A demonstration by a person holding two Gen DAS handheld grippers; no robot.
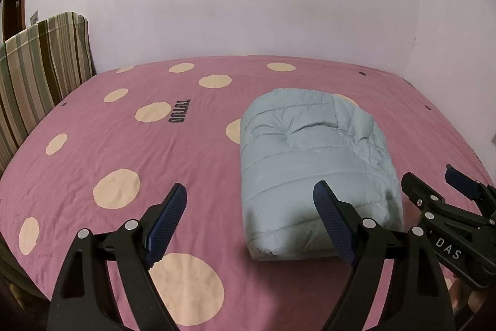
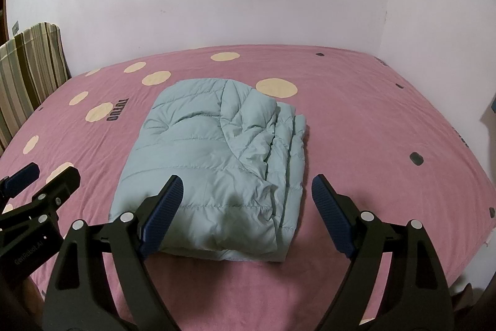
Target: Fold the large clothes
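We see one jacket, pale blue and quilted, folded into a thick bundle near the bed's front edge. Our two grippers, left and right, hang spread and empty above it.

Two side-by-side wrist views, angled down, sharing the bed.

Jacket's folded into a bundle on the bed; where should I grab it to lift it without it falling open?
Probably grip the light blue jacket with the two open grippers, left gripper and right gripper, coming in low from either side. Its right side shows stacked loose layer edges, so pinch through all of them; the left side looks like a closed, rounded fold.
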